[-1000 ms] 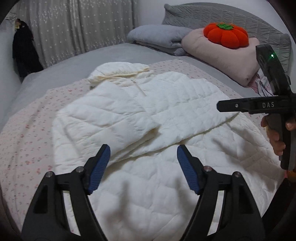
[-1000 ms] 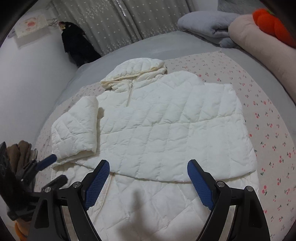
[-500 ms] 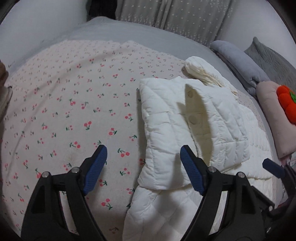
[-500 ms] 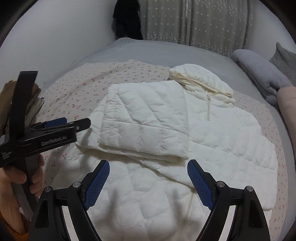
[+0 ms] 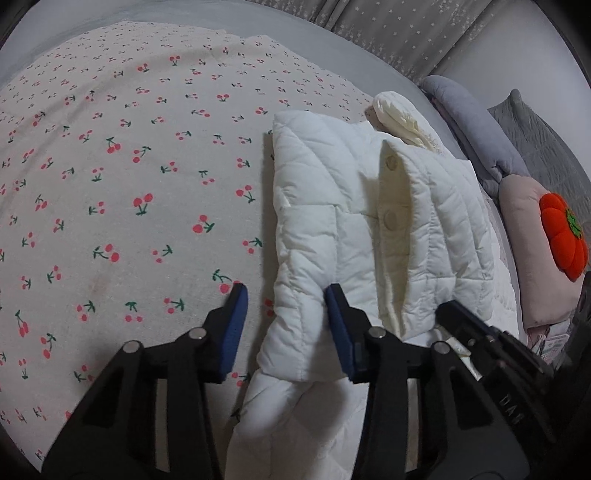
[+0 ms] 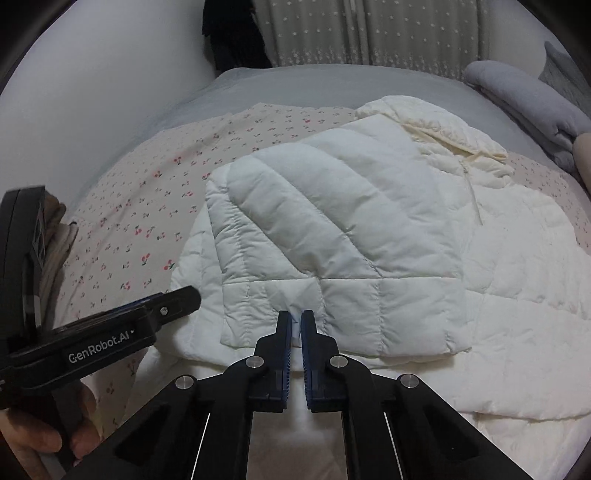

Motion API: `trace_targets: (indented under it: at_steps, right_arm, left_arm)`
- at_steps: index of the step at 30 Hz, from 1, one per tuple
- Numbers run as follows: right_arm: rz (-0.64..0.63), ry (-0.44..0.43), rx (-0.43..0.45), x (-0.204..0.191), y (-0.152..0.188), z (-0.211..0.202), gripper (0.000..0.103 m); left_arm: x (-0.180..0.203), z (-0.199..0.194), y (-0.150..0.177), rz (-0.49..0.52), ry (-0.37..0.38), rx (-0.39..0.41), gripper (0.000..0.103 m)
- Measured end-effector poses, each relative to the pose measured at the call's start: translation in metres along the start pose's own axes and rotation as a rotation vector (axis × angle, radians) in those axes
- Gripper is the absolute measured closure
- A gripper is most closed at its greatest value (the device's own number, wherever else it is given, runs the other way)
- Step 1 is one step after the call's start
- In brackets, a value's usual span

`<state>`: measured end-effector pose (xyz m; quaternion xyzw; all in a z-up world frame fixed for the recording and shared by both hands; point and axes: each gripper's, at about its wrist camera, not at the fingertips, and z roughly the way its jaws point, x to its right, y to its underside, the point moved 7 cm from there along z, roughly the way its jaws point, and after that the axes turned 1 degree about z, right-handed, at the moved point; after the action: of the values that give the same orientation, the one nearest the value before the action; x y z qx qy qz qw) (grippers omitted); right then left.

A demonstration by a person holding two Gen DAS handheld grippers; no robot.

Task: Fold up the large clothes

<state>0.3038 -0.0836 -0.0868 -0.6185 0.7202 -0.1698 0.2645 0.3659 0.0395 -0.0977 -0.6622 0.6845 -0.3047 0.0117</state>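
Looking along the left gripper (image 5: 282, 302), the blue pads stand partly apart, straddling the lower edge of the folded sleeve (image 5: 332, 236) of the white quilted jacket (image 5: 436, 221). The right-hand pad touches the fabric, the other hangs over the cherry-print sheet (image 5: 129, 166), and nothing is clamped between them. The sleeve lies doubled over the jacket's body, two snap buttons (image 5: 389, 219) showing along an upturned flap. The cream hood (image 5: 402, 114) sits at the far end, toward the grey pillows (image 5: 476, 125). A pink cushion (image 5: 524, 229) carries an orange pumpkin plush (image 5: 563, 236) at the right edge (partly cut off by the lens). The right gripper's (image 5: 491, 354) black body enters from the lower right, its tip at the sleeve's edge.

From the right wrist, the right gripper (image 6: 296, 321) is closed to a thin slit on the near hem of the folded sleeve (image 6: 332, 243), a sliver of fabric caught between the pads. The jacket (image 6: 517, 288) is spread flat across the bed, hood (image 6: 436, 125) toward the curtain (image 6: 351, 33), zipper running down from the collar. The left gripper (image 6: 184, 295) reaches in from the left, held by a hand (image 6: 40, 439), its tip just beside the jacket's left edge over the sheet (image 6: 147, 206).
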Motion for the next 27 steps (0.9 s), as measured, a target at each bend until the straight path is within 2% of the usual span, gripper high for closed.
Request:
trace_targets:
  at_steps: [6,9,11,12,13,17,20,21,22,25,26,27]
  right_arm:
    - [0.2,0.009,0.136,0.072,-0.02,-0.058,0.099]
    - [0.15,-0.006,0.162,0.067,-0.026,-0.076,0.095]
    - [0.061,-0.003,0.132,0.043,-0.024,-0.073,0.074]
    - [0.014,0.0,0.123,0.028,-0.024,-0.07,0.053]
    - [-0.034,0.0,0.125,0.012,-0.022,-0.066,0.039]
    - [-0.154,0.006,0.082,-0.032,-0.017,-0.039,0.038]
    - [-0.153,-0.003,0.029,-0.046,-0.009,-0.01,0.037]
    - [-0.145,-0.014,-0.001,-0.05,-0.005,0.002,0.036]
    - [-0.13,-0.014,-0.017,-0.048,-0.001,0.012,0.038]
    - [-0.101,0.013,-0.048,-0.04,0.006,0.034,0.038]
    - [-0.112,0.03,-0.042,-0.038,0.008,0.038,0.039]
    - [-0.131,0.062,-0.029,-0.037,0.009,0.041,0.049]
  left_arm:
    - [0.006,-0.003,0.002,0.041,-0.044,0.027,0.062]
    - [0.007,-0.004,0.004,0.033,-0.054,0.036,0.062]
    - [0.005,-0.007,0.005,0.008,-0.056,0.041,0.062]
    - [0.004,-0.008,0.005,0.0,-0.054,0.041,0.062]
    - [0.003,-0.01,0.005,-0.002,-0.053,0.041,0.062]
    - [-0.002,-0.012,0.004,-0.004,-0.061,0.037,0.062]
    - [-0.005,-0.011,0.004,-0.008,-0.051,0.031,0.062]
    - [-0.007,-0.011,0.004,-0.007,-0.06,0.03,0.067]
    - [-0.011,-0.01,0.004,-0.009,-0.08,0.028,0.067]
    - [-0.017,-0.003,0.005,-0.039,-0.032,0.001,0.067]
    - [-0.018,-0.002,0.005,-0.044,-0.025,-0.004,0.067]
    - [-0.018,-0.001,0.006,-0.043,-0.023,-0.005,0.067]
